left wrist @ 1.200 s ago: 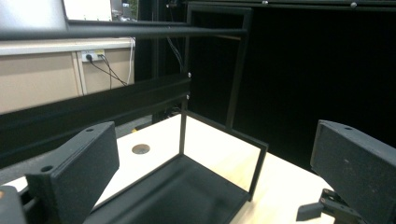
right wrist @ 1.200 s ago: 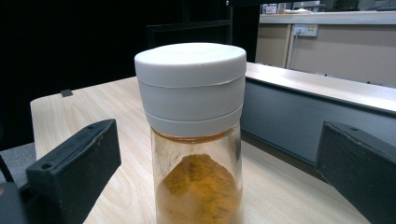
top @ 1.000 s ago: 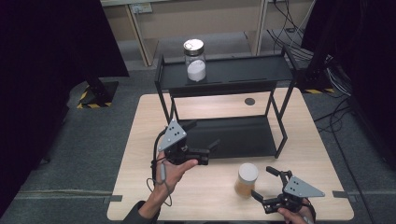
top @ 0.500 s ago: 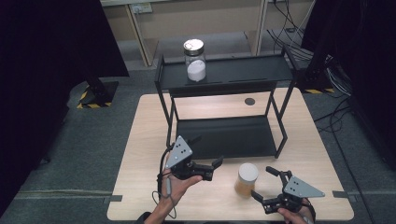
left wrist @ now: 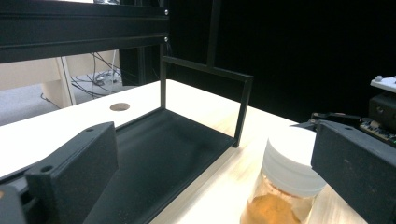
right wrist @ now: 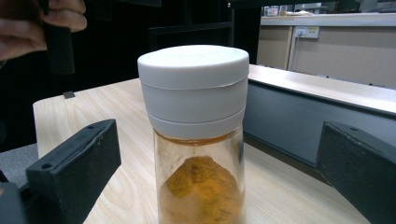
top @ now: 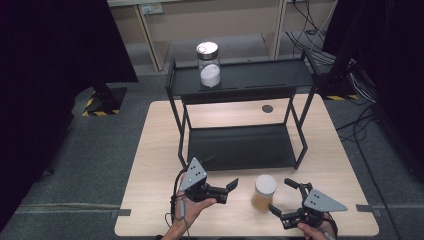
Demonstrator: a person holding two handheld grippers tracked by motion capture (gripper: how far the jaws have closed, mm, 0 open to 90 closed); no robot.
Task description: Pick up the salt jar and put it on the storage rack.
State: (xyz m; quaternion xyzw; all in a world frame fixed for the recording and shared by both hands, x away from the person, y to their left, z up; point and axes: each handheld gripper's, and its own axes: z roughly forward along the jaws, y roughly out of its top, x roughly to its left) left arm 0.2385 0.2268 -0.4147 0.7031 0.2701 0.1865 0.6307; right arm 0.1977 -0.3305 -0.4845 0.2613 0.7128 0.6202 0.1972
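The left gripper (top: 231,186) has dropped from beside the rack (top: 240,80) to the table's (top: 150,150) near edge, jaws spread, now aimed at three o'clock toward the jar (top: 263,192). That suggests a two-handed approach. The jar stands unmoved between both. The right gripper (top: 282,197), jaws spread, stays put at four o'clock.

Even overhead light on the pale table (top: 160,150), soft shadow under the black shelf rack (top: 240,145), dark surround at frame edges, high view slightly soft, spice jar (left wrist: 285,186) blurred in left gripper view, sharp in right gripper view, near jaws defocused
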